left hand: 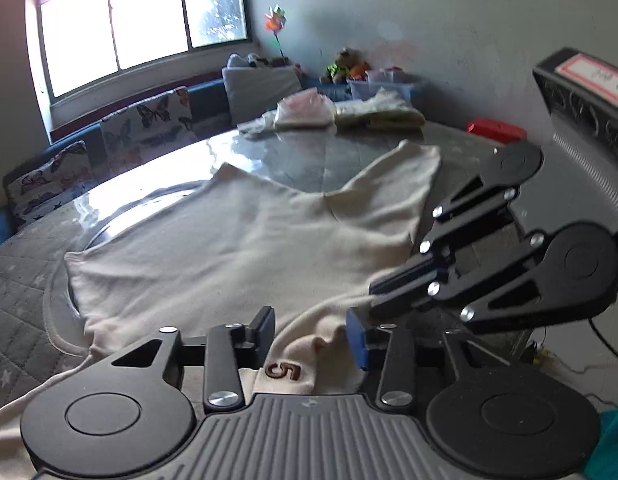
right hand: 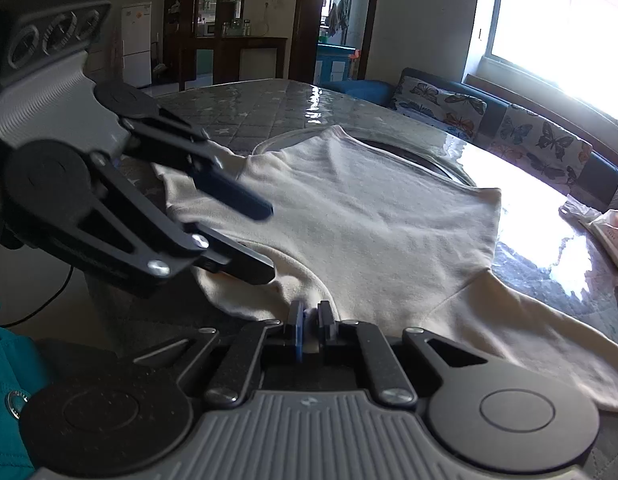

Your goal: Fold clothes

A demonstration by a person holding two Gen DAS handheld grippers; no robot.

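Right gripper (right hand: pixel 309 322) pinches shirt (right hand: pixel 369 208); only left wrist shows its "5" patch (left hand: pixel 285 372).

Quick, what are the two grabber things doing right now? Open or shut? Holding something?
Left gripper: open, its fingers around a bunched bit of the cream shirt, not pinching it.
Right gripper: shut on the cream shirt's near edge.

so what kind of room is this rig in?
Most likely a home living or dining room: a cream sweatshirt spread on a glass-topped quilted table, a butterfly-print cushioned bench under the window, and a white fridge beyond.
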